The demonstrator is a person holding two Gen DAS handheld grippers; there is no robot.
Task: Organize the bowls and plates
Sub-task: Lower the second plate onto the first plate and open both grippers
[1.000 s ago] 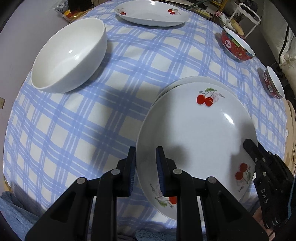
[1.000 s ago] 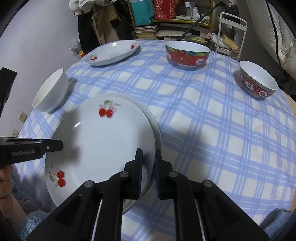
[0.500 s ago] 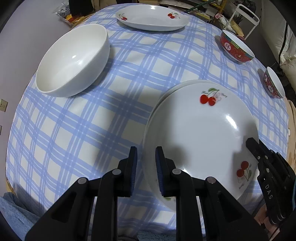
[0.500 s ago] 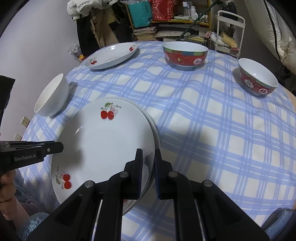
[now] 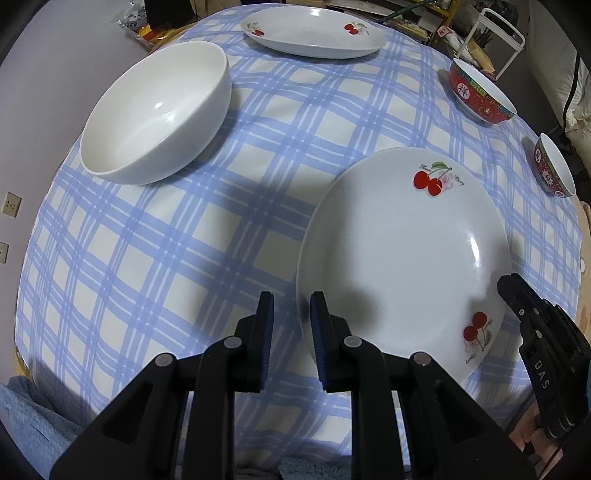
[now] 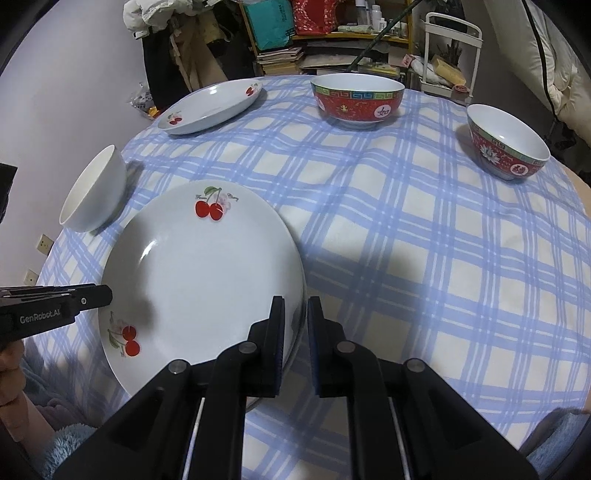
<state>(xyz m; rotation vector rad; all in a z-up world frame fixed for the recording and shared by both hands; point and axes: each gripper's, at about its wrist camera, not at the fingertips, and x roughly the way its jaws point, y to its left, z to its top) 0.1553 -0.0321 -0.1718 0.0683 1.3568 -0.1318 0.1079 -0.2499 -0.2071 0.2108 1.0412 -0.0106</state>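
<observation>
A white cherry plate [image 5: 399,251] [image 6: 199,277] lies flat at the table's near side, on a second plate that it almost wholly covers. My left gripper [image 5: 291,317] [image 6: 105,295] straddles its left rim. The rim runs along the inner pad, and a strip of cloth shows between it and the outer pad. My right gripper [image 6: 295,317] [image 5: 509,284] is shut on the opposite rim, one pad inside the plate and one outside. A plain white bowl [image 5: 155,110] [image 6: 92,192] stands beyond the left gripper.
Another cherry plate [image 5: 314,33] [image 6: 210,107] sits at the far edge. Two red patterned bowls [image 6: 356,99] [image 6: 506,144] stand far right. The blue-checked cloth [image 5: 184,240] is bare in the middle. A hand [image 6: 11,354] holds the left gripper. Shelves and a white rack [image 6: 450,48] stand behind.
The cherry plate was tilted and offset from the plate under it. Now it lies flat and covers that plate. In the left wrist view its rim has slid from the outer pad towards the inner one.
</observation>
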